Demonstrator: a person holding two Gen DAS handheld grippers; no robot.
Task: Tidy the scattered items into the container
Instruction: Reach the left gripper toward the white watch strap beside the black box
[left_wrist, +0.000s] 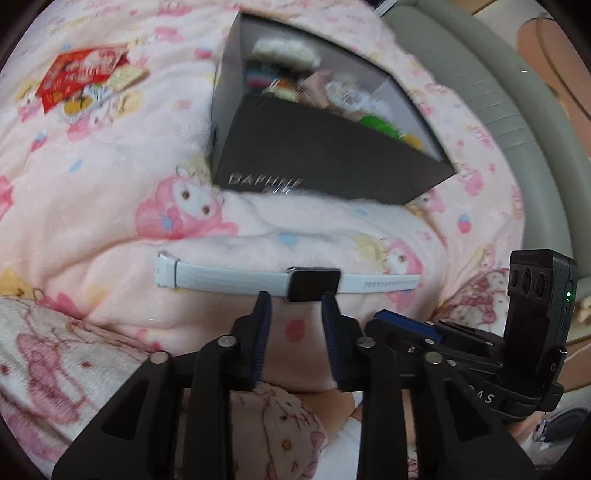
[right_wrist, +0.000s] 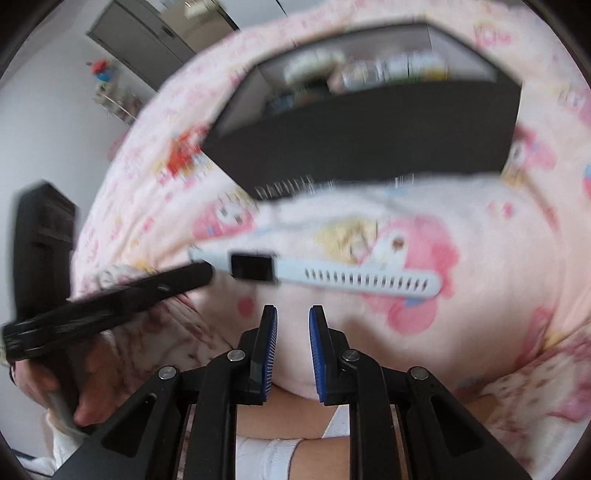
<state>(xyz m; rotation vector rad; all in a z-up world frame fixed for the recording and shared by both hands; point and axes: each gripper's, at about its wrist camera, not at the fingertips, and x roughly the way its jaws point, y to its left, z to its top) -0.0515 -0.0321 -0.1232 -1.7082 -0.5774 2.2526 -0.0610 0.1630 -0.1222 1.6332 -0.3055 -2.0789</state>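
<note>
Smartwatch (left_wrist: 314, 282) flat on blanket (left_wrist: 110, 206); left hand-held gripper (left_wrist: 295, 301) level, open-jawed, just short.

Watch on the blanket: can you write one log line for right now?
left gripper: open, at watch | right gripper: open, empty | box: partly filled | packets: out

Soft, even indoor light, bright overall, no hard shadows or glare on the pink cartoon-print fleece blanket (left_wrist: 110, 206). Heavy fisheye bending with dark vignette at all corners in both views. Left wrist view: mild motion blur, the open dark grey cardboard box (left_wrist: 314, 155) smeared, its contents unreadable. Right wrist view blurrier: box lettering streaked, the white-strapped smartwatch with black square face (right_wrist: 255, 266) soft-edged, black gripper body at left (right_wrist: 110, 299) ghosted.
</note>
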